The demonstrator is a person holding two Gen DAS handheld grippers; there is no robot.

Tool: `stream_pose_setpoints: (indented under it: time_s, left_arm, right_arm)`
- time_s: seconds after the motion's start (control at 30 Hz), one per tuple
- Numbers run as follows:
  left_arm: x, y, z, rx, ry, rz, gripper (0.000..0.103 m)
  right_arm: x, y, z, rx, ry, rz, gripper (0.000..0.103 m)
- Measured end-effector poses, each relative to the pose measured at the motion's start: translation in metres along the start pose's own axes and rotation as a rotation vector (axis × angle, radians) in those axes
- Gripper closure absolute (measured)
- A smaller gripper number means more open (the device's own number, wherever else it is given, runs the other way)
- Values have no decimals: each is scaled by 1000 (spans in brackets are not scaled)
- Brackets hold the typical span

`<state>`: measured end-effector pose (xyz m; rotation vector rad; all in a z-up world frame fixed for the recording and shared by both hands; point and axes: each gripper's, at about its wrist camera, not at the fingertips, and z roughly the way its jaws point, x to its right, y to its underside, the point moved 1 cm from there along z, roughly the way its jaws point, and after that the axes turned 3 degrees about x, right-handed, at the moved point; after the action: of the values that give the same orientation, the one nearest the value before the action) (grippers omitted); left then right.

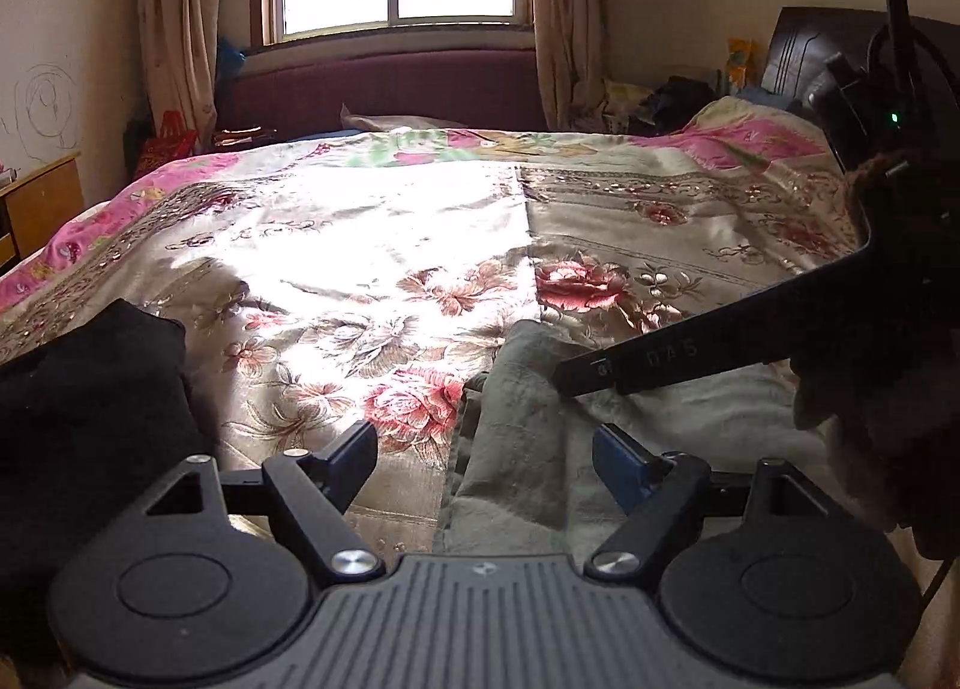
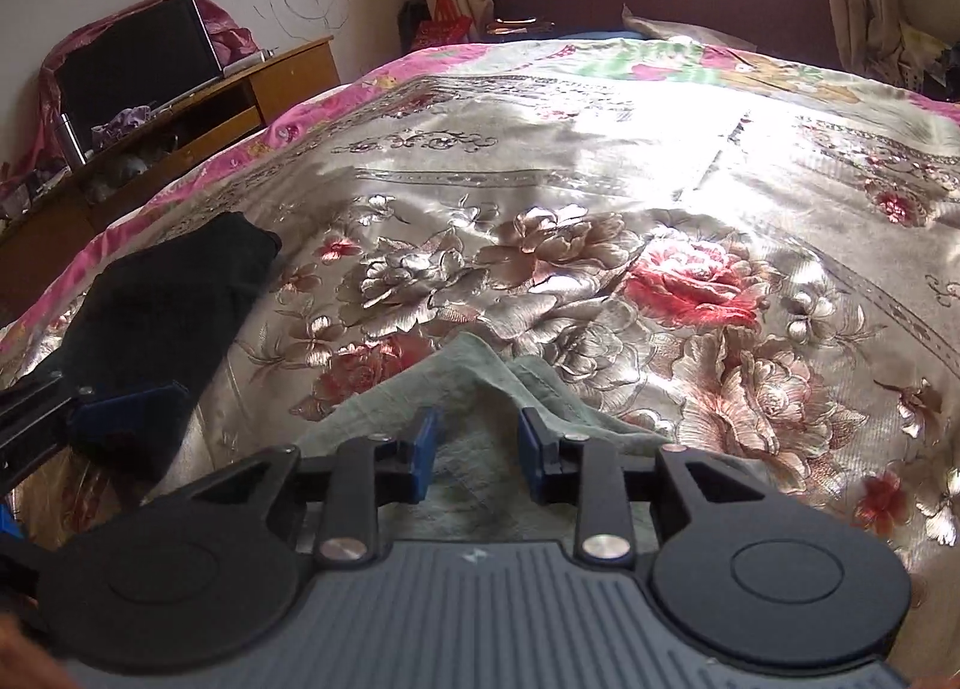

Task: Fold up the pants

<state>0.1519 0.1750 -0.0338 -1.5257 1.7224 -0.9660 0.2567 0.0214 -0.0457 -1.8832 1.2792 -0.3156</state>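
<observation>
The grey-green pants (image 1: 528,437) lie bunched on the floral bedspread, near the front edge. My left gripper (image 1: 485,452) is open, its blue pads either side of the pants' left edge, just above the cloth. My right gripper (image 2: 478,452) is open over the pants (image 2: 474,383), with a raised fold of cloth just beyond its pads. From the left wrist view the right gripper's finger (image 1: 636,368) reaches in from the right and rests on the pants. From the right wrist view a left gripper pad (image 2: 129,407) shows at the far left.
A black garment (image 1: 90,401) lies folded on the bed to the left, also in the right wrist view (image 2: 168,293). The floral bedspread (image 1: 384,245) stretches to a maroon headboard (image 1: 384,89) under the window. A wooden cabinet (image 2: 198,107) stands left of the bed.
</observation>
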Motion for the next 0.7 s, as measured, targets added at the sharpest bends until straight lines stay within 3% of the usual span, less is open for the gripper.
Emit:
stream_pose_setpoints:
  time_s: [0.13,0.27,0.5,0.7]
  left_arm:
    - [-8,29,19,-117,-12,-30,10]
    - [-16,29,8,-108,12,-106,10]
    - [-6,9,-12,-47,13,-23,10]
    - [10,5,-8,-63,45,37,10]
  right_arm:
    - [8,14,16,-60,18,30,70]
    - [12,16,1,-50,34,42,70]
    - [25,35,-71,6,66,103,65]
    - [51,74,-114,-9,115,252,61]
